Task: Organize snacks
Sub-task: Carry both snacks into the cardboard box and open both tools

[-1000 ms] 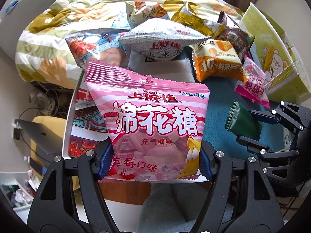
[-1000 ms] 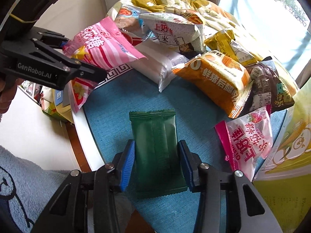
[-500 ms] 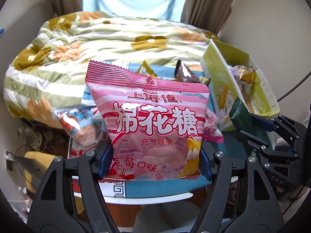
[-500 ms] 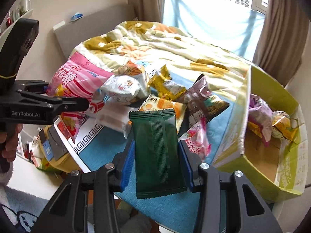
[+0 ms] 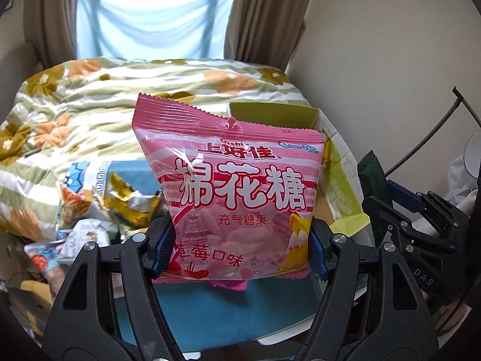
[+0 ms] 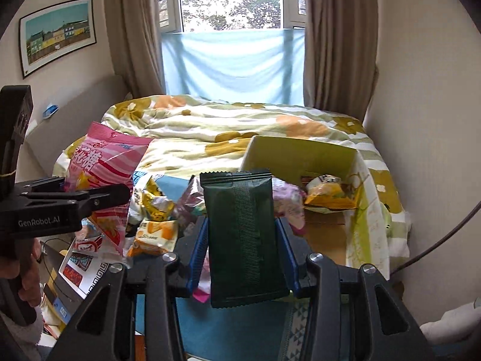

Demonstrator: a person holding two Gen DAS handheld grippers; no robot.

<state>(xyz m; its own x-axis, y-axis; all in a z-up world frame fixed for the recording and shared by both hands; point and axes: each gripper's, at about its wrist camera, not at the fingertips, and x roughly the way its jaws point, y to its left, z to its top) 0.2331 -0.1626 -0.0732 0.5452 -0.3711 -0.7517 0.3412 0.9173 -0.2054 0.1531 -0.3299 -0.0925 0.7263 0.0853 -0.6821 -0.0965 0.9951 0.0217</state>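
Note:
My left gripper (image 5: 237,245) is shut on a pink marshmallow bag (image 5: 237,189) and holds it upright in the air above the blue table (image 5: 228,313). My right gripper (image 6: 242,251) is shut on a dark green packet (image 6: 242,237), also lifted above the table. The green packet also shows at the right of the left wrist view (image 5: 372,177), and the pink bag shows at the left of the right wrist view (image 6: 102,174). A yellow-green cardboard box (image 6: 303,156) stands open ahead on the right, with a few snacks inside.
Several loose snack bags (image 6: 156,213) lie in a pile on the table's left part, also seen in the left wrist view (image 5: 120,207). A bed with a flowered quilt (image 6: 240,126) lies behind the table. A wall is at the right.
Both grippers have lifted their snacks off the table and tilted up. The views now look level across the bed to the window, with the box ahead.

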